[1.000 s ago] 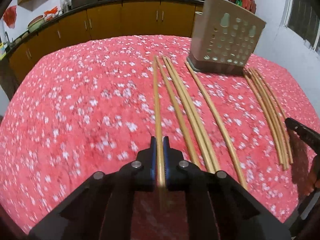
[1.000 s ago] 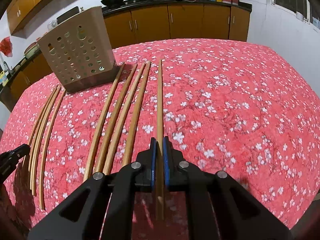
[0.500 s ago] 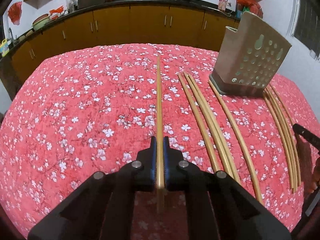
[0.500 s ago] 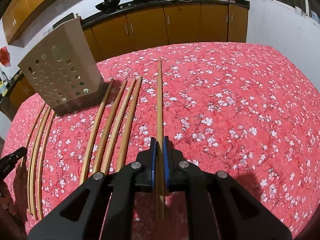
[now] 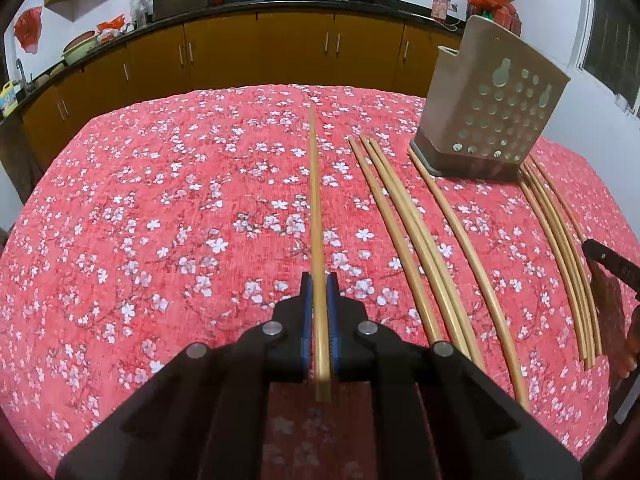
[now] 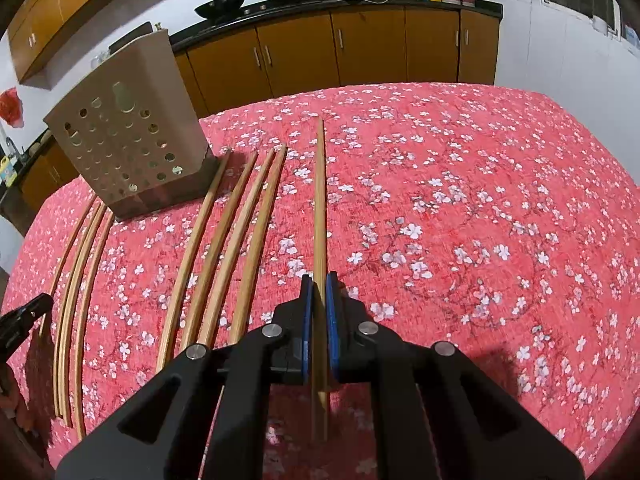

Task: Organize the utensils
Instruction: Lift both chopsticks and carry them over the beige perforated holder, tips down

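1. Left gripper point(image 5: 320, 300): jaws closed on one chopstick point(image 5: 315, 208), which runs from lower centre of the frame up to mid-frame, its tip clear of the cloth point(image 5: 140, 220).
2. Right gripper point(image 6: 319, 300): jaws likewise closed on a second chopstick point(image 6: 320, 208), held along the frame's vertical midline, butt end projecting behind the pads.
3. Loose chopsticks: in the left view, four lie right of centre point(image 5: 404, 232) and a further cluster lies at the far right point(image 5: 560, 248); in the right view the same two groups appear left of centre point(image 6: 224, 248) and at the far left point(image 6: 76, 280).
4. Holder point(image 5: 492, 120): a perforated beige caddy standing on the cloth, upper right in the left view, upper left in the right view point(image 6: 128, 128). Its contents cannot be seen.
5. Progress (judged): early. Two sticks are lifted, neither is yet over the holder, and most remain on the cloth.
6. Pose: both grippers point forward and downward over the cloth, side by side; each one's edge shows at the other view's margin.
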Demonstrator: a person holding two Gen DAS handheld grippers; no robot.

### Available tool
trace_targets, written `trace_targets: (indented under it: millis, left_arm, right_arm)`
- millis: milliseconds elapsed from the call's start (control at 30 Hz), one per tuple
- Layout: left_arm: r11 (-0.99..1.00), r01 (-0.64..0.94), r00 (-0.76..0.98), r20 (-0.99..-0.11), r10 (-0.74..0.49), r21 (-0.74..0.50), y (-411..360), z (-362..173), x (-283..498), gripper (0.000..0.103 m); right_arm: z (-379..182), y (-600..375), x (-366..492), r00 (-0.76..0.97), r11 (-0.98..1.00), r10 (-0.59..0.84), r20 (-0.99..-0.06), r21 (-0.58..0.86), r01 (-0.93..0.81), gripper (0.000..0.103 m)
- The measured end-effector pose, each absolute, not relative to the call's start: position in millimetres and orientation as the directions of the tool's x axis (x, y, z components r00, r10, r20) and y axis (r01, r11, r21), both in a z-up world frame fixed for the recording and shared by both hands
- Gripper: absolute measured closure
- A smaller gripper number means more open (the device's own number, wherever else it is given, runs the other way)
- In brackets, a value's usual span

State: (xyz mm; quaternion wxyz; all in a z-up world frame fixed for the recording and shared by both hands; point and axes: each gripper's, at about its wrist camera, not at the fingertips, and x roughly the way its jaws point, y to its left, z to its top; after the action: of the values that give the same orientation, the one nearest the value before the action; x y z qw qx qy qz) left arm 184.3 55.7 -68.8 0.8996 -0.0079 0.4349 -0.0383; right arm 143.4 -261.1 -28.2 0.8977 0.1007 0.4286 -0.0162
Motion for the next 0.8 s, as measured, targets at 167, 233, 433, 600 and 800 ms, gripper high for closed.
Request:
trace_targets:
  millis: [167, 233, 433, 600, 800]
  left_arm:
    - [0.997, 0.070, 0.611, -0.788, -0.074, -0.040, 54, -64, 184, 0.095]
    - [0.997, 0.074, 0.626, -0.776, -0.073, -0.034, 56, -55, 181, 0.095]
    - [0.996, 0.079, 0.679, -0.730, -0.081, -0.037, 62, -22, 175, 0.095]
    - [0.996, 0.073, 0.737, -0.670, -0.085, -0.045, 68, 14, 171, 0.095]
    - [0.996, 0.065, 0.816, -0.571, -0.092, -0.068, 74, 56, 161, 0.095]
  right_arm:
    - [-12, -268, 135, 0.673, 0.974, 0.073, -0.736, 0.199, 0.111, 0.095]
    - [-2, -270, 130, 0.695, 0.974, 0.072, -0.716, 0.201, 0.105, 0.095]
    - [26, -275, 119, 0.754, 0.976, 0.055, -0.654, 0.195, 0.099, 0.095]
    - [49, -279, 113, 0.804, 0.977, 0.034, -0.594, 0.189, 0.099, 0.095]
    - [77, -282, 107, 0.861, 0.977, 0.017, -0.508, 0.192, 0.094, 0.095]
